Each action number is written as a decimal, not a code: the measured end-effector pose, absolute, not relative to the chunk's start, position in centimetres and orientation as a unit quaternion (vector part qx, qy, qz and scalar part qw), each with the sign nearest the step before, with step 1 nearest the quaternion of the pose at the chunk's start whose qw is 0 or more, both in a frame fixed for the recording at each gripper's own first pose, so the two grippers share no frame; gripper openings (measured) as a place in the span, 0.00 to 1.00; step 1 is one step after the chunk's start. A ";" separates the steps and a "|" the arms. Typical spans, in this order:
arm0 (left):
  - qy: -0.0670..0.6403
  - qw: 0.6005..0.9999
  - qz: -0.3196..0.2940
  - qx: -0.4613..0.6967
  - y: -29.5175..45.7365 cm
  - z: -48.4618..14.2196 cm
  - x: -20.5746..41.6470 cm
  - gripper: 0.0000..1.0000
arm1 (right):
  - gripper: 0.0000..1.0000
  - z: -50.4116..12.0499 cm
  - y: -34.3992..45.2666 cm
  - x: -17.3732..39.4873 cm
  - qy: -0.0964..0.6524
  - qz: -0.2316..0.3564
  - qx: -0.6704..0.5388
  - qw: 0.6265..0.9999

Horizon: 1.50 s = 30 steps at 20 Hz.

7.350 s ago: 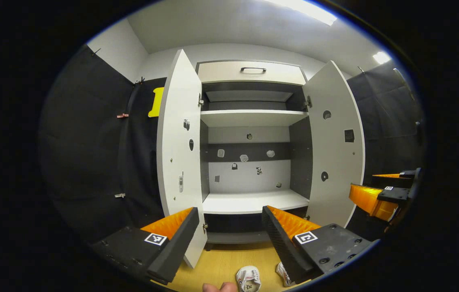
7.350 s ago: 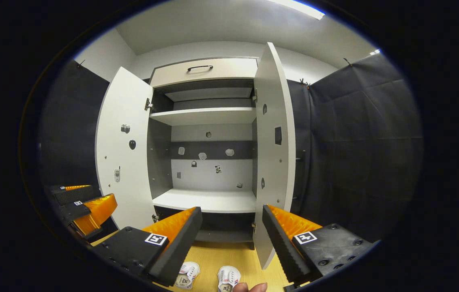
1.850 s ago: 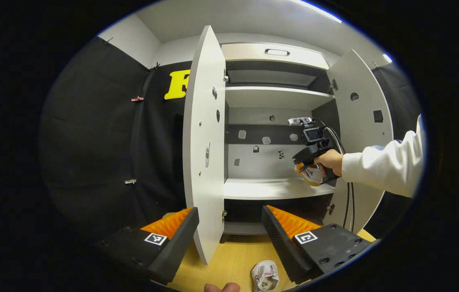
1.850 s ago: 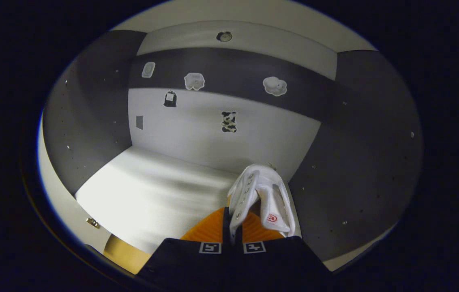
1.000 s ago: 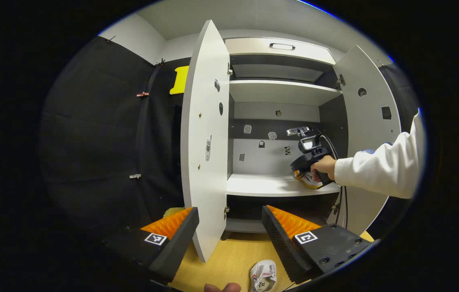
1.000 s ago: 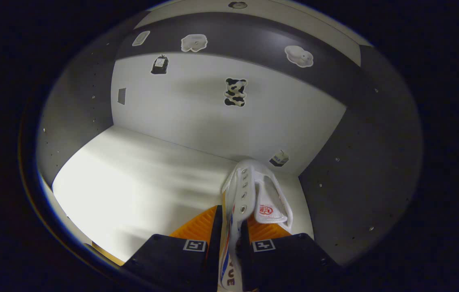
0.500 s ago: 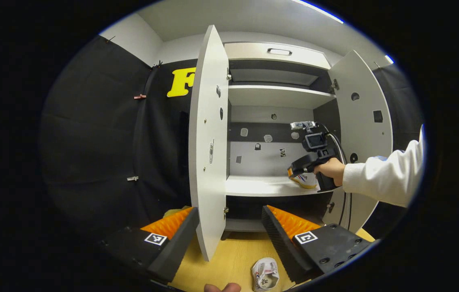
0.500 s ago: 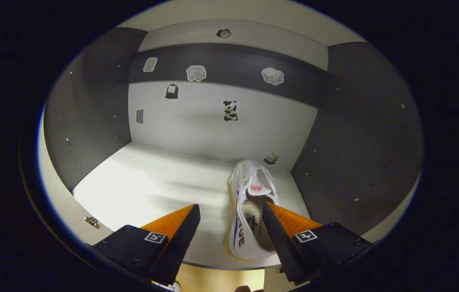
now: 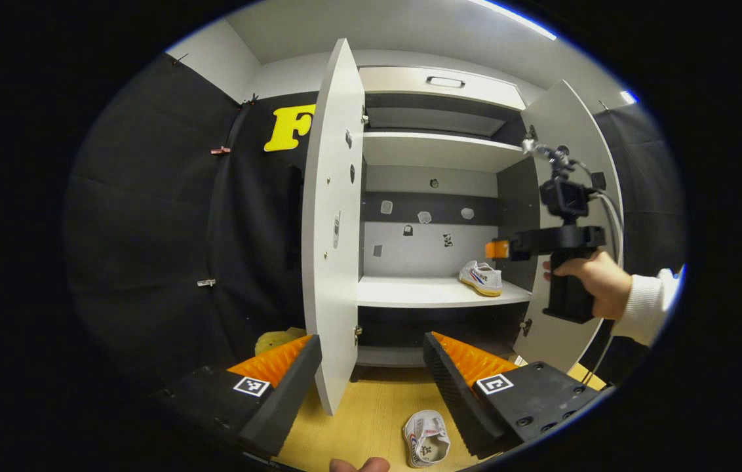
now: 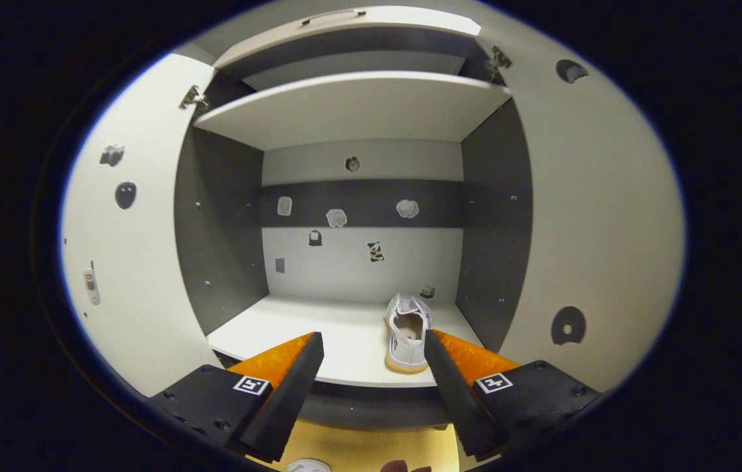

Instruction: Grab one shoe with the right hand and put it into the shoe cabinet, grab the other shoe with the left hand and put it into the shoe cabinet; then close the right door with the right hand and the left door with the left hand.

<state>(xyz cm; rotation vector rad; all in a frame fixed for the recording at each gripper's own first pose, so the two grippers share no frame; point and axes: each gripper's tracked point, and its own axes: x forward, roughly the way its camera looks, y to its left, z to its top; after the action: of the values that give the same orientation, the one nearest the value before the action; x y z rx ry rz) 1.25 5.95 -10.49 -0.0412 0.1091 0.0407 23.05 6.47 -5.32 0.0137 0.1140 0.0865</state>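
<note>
One white shoe rests on the right side of the cabinet's lower shelf, toe toward the back. The other white shoe lies on the wooden floor in front of the cabinet, just left of my left gripper's right finger. My left gripper hangs open above the floor, with the edge of the left door between its fingers in the left gripper view. My right gripper is open and empty in front of the shelf; a hand holds it by the right door.
Both cabinet doors stand wide open. An upper shelf and a drawer with a handle sit above. A yellow-green object lies on the floor left of the cabinet. Black cloth walls flank the cabinet.
My right gripper carried the shoe in, set it on the shelf, opened and drew back out of the cabinet. The left gripper stayed near the floor shoe.
</note>
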 end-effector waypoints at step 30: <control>0.347 0.934 -0.088 0.007 -4.4 -49.6 8.5 0.50 | 0.98 3.5 -10.6 3.2 -0.011 -0.037 -0.016 0.999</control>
<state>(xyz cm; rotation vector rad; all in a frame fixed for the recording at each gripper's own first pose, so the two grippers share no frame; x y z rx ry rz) 8.55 -4.43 -49.58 0.0133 0.7104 -0.1802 3.19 -10.60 3.55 -0.0327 -0.0219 -0.0746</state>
